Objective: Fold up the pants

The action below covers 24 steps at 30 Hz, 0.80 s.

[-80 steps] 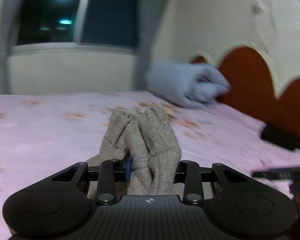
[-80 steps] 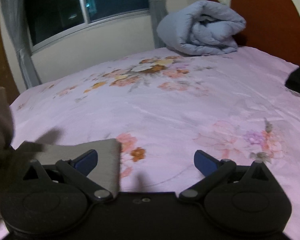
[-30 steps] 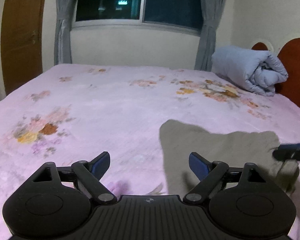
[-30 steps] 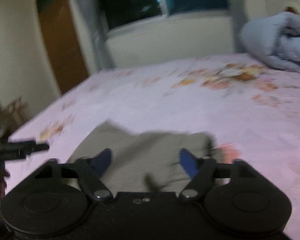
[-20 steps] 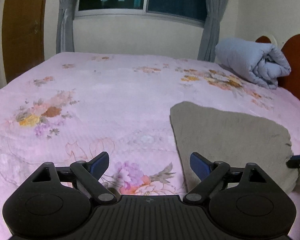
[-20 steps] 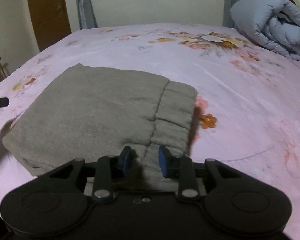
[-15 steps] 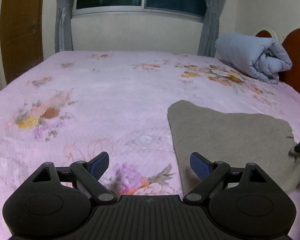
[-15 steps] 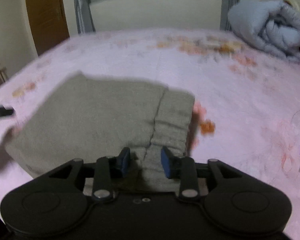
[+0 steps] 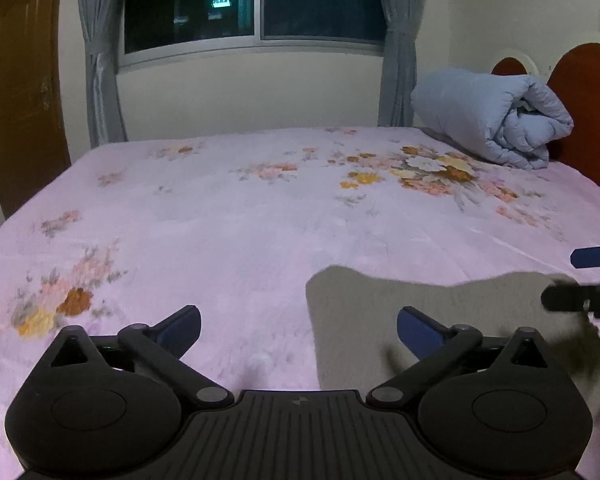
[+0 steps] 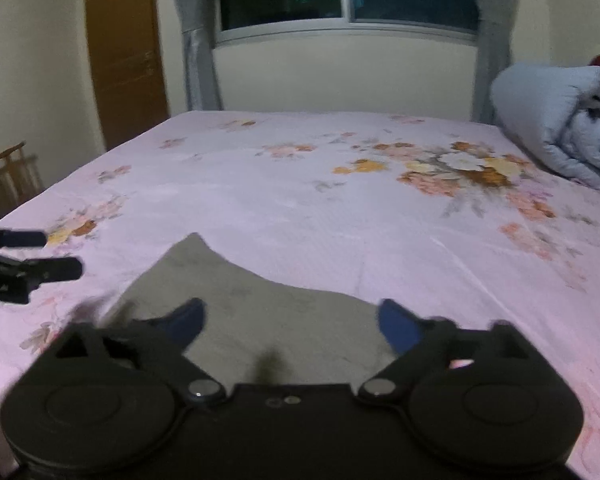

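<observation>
Right wrist: folded pants (image 10: 276,304) flat on bedsheet (image 10: 340,208).

pants (image 10: 268,312): matt grey knit (soft) | bedsheet (image 10: 300,208): smooth floral cloth

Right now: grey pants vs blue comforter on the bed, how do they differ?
The pants are grey, and lie folded flat at the near edge of the bed, right under the open right gripper. The comforter is pale blue, and rolled into a thick puffy bundle at the far right, by the headboard. The pants sit low; the comforter stands tall. Both rest on the floral sheet, untouched by either gripper.
</observation>
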{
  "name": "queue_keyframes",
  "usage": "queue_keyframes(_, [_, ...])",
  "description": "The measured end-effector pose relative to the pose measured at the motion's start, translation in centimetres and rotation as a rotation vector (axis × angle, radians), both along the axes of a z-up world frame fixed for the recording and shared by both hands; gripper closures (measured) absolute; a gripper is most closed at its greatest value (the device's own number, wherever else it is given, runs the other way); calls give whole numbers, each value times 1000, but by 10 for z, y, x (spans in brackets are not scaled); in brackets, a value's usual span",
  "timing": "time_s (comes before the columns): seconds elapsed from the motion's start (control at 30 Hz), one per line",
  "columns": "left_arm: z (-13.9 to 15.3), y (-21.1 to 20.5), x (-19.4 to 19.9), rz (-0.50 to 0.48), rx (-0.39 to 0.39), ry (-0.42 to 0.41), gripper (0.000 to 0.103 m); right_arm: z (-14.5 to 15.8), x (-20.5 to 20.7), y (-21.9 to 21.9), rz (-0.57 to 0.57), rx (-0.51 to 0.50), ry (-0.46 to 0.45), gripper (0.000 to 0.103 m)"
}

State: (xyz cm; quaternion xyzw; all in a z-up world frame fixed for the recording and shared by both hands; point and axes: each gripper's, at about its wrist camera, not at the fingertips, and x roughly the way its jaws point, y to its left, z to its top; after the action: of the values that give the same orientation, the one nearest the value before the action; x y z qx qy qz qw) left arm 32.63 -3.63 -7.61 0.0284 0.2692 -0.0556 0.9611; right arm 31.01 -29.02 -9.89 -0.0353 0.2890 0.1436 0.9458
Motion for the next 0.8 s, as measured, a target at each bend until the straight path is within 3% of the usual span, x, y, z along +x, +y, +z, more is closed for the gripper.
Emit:
queue_keyframes(0.07, [0,-5,12,-1,-8,17,0,-3,5,4,19,-15,12,6])
queue_keyframes(0.2, [-1,-28,39,-93,13,40,0,-9,15,3,51,-2,27,7])
queue_keyframes(0.23, [-2,-34,46,-104,7,51,0,-12,17,1,55,-7,28,14])
queue_keyframes(0.3, [-4,-45,61,-139,-56,77,0,-16,23,-1,46,-24,41,42])
queue_keyframes(0.33, [-6,-48,67,-176,-114,97,0,-19,26,-3,48,-25,53,60])
queue_keyframes(0.4, [-12,-52,82,-267,-271,163,0,-26,32,-7,70,-16,82,69])
queue_keyframes(0.43, [-17,-55,89,-286,-300,185,0,-29,33,-8,67,-35,91,73])
queue_keyframes(0.5, [-37,-62,110,-281,-294,246,0,-45,43,-15,13,-102,147,75])
queue_keyframes(0.6, [-72,-64,133,-257,-268,331,0,-53,45,-31,-24,-56,185,84])
queue_keyframes(0.7, [-75,-70,126,-266,-225,312,0,-52,39,-28,-15,-92,191,85])
queue_keyframes(0.8, [-49,-67,105,-250,-167,200,0,-34,29,-31,-14,-37,119,81])
